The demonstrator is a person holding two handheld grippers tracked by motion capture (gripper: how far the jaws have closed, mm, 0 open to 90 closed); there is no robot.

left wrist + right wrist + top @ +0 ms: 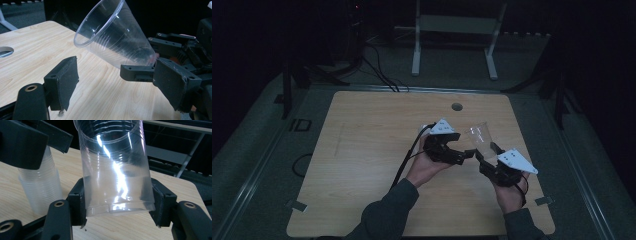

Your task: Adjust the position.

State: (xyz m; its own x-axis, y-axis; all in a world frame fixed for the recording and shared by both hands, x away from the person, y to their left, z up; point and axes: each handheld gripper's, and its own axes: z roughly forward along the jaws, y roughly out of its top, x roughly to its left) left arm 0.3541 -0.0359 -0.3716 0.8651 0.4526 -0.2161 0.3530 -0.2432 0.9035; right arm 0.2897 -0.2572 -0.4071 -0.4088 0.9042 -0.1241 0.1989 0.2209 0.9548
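- Between the right gripper's (117,202) two black jaws sits a clear plastic cup (115,167), pinched near its base, one pad on each side of the wall.
- From that grip the cup rises above the jaw tips, its mouth running out of the top of the right gripper view; in the left gripper view the same cup (112,37) tilts, mouth up and to the left, base held by the right gripper's jaws (155,60).
- Beside the right gripper's left jaw, a stack of clear plastic cups (41,187) stands on the wooden table (120,227), partly covered from above by the left gripper's dark jaw (22,142).
- Jaws of the left gripper (120,82) stand spread with nothing between the pads; the held cup hangs above and beyond their gap, not touching them.
- Seen from the high view, the left gripper (468,155) and the right gripper (487,152) meet tip to tip over the table (362,150), the cup (478,134) just past them.
- Farther off, a round hole (456,106) in the tabletop and a white metal frame (454,30) on the floor lie well apart from the jaws.
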